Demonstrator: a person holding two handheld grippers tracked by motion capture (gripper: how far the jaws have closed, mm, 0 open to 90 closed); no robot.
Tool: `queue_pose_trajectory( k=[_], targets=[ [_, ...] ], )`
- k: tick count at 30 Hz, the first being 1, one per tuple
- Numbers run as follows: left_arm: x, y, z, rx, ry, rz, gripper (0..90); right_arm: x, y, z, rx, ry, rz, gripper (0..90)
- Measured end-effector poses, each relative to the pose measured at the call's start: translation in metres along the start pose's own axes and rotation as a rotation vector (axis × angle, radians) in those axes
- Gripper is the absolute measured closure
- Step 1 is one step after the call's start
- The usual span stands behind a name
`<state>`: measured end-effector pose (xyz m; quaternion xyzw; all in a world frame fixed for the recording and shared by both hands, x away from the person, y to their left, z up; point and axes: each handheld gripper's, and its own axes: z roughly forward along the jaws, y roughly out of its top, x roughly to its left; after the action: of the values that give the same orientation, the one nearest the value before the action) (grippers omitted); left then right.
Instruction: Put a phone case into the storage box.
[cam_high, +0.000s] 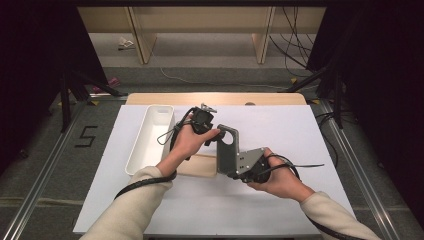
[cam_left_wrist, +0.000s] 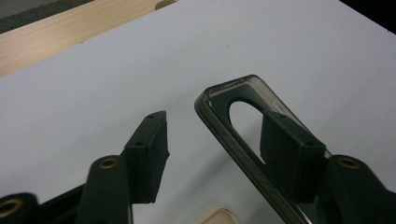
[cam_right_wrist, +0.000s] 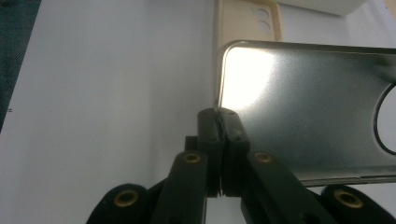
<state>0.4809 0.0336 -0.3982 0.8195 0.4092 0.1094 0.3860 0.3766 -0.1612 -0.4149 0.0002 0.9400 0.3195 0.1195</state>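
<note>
A dark, see-through phone case (cam_high: 227, 147) with a round camera cutout is held above the white table. My right gripper (cam_high: 234, 171) is shut on its lower edge; in the right gripper view the two pads (cam_right_wrist: 219, 119) pinch the rim of the shiny case (cam_right_wrist: 303, 107). My left gripper (cam_high: 216, 134) is at the case's cutout end. In the left gripper view its jaws (cam_left_wrist: 217, 121) straddle the case (cam_left_wrist: 233, 135). One pad (cam_left_wrist: 149, 149) stands apart from it, and the other pad (cam_left_wrist: 289, 144) sits behind it, so the gripper is open.
A beige phone case (cam_high: 200, 167) lies flat on the table (cam_high: 280, 130) under my hands, also seen beyond the dark case (cam_right_wrist: 247, 23). A long white tray (cam_high: 150, 137) stands at the left. Wooden table edge at the back.
</note>
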Motion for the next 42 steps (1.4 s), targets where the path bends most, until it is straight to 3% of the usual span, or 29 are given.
queue_pose_trajectory(
  k=[12,23,28,33,39,42],
  targets=[
    [0.001,0.0,0.001,0.028,-0.016,-0.057,57.8,0.001,0.002,0.001,0.005,-0.009,-0.014,89.6],
    [0.004,-0.001,0.0,0.03,-0.055,-0.144,63.4,0.002,0.003,0.004,0.013,-0.006,-0.025,89.7],
    [0.001,0.0,-0.003,0.013,-0.067,-0.16,66.8,0.003,0.003,0.006,0.02,-0.006,-0.025,89.7],
    [-0.004,0.004,-0.008,-0.025,-0.099,-0.203,71.8,0.002,0.002,0.009,0.03,-0.011,-0.042,89.6],
    [-0.016,0.009,-0.014,-0.069,-0.142,-0.203,78.3,0.002,0.0,0.014,0.068,-0.014,-0.048,89.4],
    [-0.024,0.012,-0.017,-0.108,-0.171,-0.18,81.1,0.002,0.0,0.017,0.076,-0.037,-0.052,88.7]
  ],
)
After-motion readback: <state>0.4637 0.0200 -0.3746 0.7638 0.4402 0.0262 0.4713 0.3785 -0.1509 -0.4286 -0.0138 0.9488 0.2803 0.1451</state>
